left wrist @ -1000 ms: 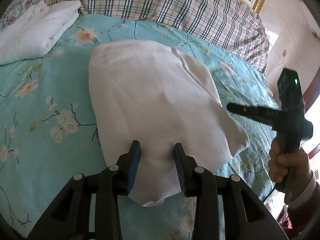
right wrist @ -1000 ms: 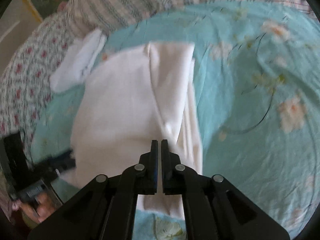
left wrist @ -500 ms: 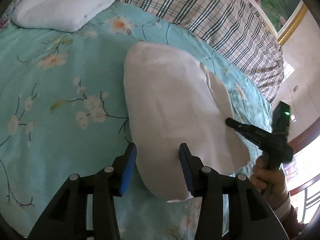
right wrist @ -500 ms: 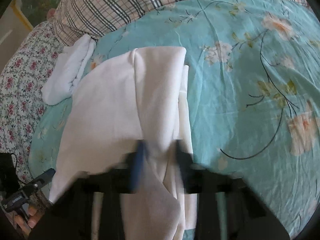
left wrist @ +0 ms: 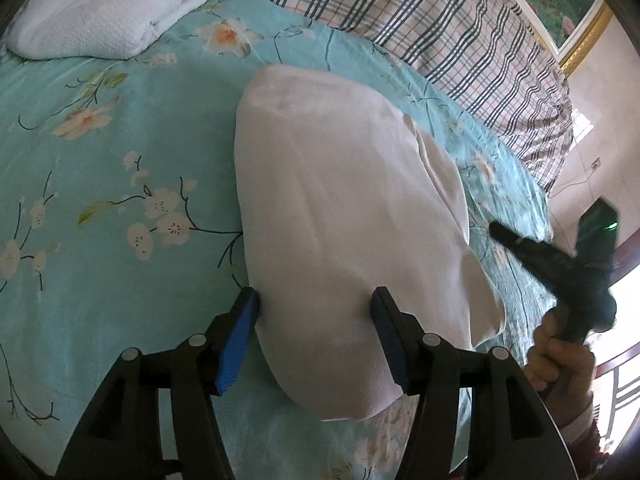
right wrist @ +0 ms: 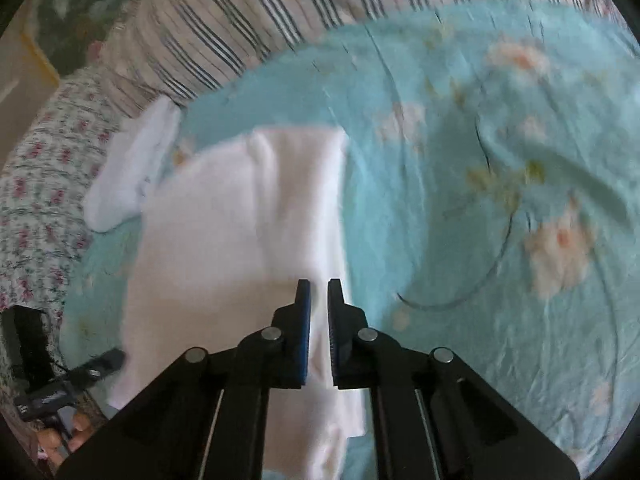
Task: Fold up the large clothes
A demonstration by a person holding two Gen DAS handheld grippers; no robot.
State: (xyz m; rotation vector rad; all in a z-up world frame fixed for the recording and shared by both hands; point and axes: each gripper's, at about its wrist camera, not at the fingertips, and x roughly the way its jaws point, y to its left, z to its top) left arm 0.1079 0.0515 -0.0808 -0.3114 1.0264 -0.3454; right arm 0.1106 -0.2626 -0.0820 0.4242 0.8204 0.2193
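Observation:
A white garment [left wrist: 340,208] lies folded into a long shape on the teal floral bedsheet [left wrist: 100,168]. My left gripper [left wrist: 316,300] hangs over its near end, and its jaws are opening. The blue pads [left wrist: 240,336] straddle the cloth without pressing it. In the right wrist view the garment [right wrist: 240,240] runs away from me with a folded strip along its right edge. My right gripper [right wrist: 319,292] hovers above that edge. Its jaws are closing to a thin slit with nothing pinched between them. In the left wrist view the right gripper [left wrist: 500,234] is off the cloth's right side, held by a hand [left wrist: 560,364].
A folded white towel [left wrist: 108,8] lies at the far left of the bed, also in the right wrist view [right wrist: 132,176]. A plaid quilt [left wrist: 440,32] runs along the head of the bed. The bed's edge and a wall are to the right.
The left jaws have spread much wider and that gripper has rolled and shifted over the garment's near end. The right gripper has drawn back from the cloth's right edge.

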